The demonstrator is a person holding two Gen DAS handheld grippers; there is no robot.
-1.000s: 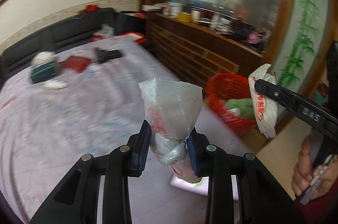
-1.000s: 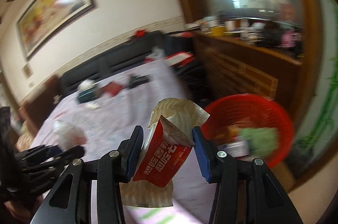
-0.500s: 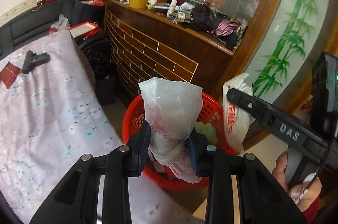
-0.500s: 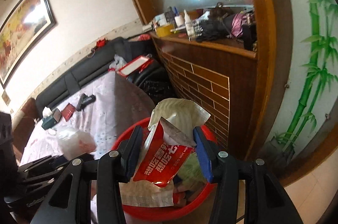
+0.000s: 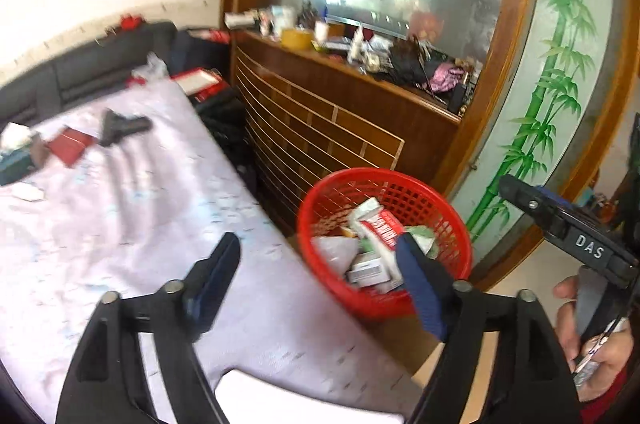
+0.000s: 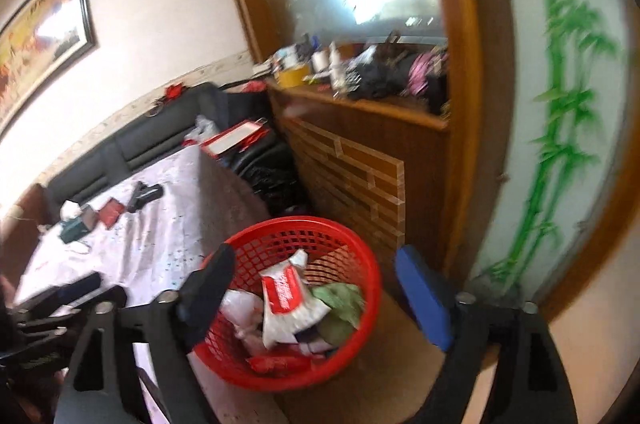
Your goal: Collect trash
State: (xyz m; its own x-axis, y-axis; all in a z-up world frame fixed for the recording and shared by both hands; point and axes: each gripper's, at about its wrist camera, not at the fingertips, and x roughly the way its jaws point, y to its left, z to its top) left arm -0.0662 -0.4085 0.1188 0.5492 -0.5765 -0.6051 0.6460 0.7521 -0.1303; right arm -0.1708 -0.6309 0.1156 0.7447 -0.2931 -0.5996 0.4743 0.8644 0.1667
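- Left wrist view: left tool (image 5: 316,272) gapes wide, its plastic bag gone since half a second ago.
- Right tool (image 6: 316,288) also wide; its red wrapper (image 6: 286,298) now lies in the basket (image 6: 372,288) beside the bed's (image 5: 120,208) corner.
- Both drops look done.

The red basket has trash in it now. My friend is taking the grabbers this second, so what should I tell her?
Left gripper: open, holding nothing, above the bed edge beside the basket.
Right gripper: open, holding nothing, over the basket.
In the basket: a red-and-white packet, a clear bag, a green wad and small boxes.
Done: the basket holds several pieces and neither gripper carries anything.
Left: things lie at the far end of the bed, such as a red packet, a white wad and a black item. Which of those count as trash is hard to tell from here.
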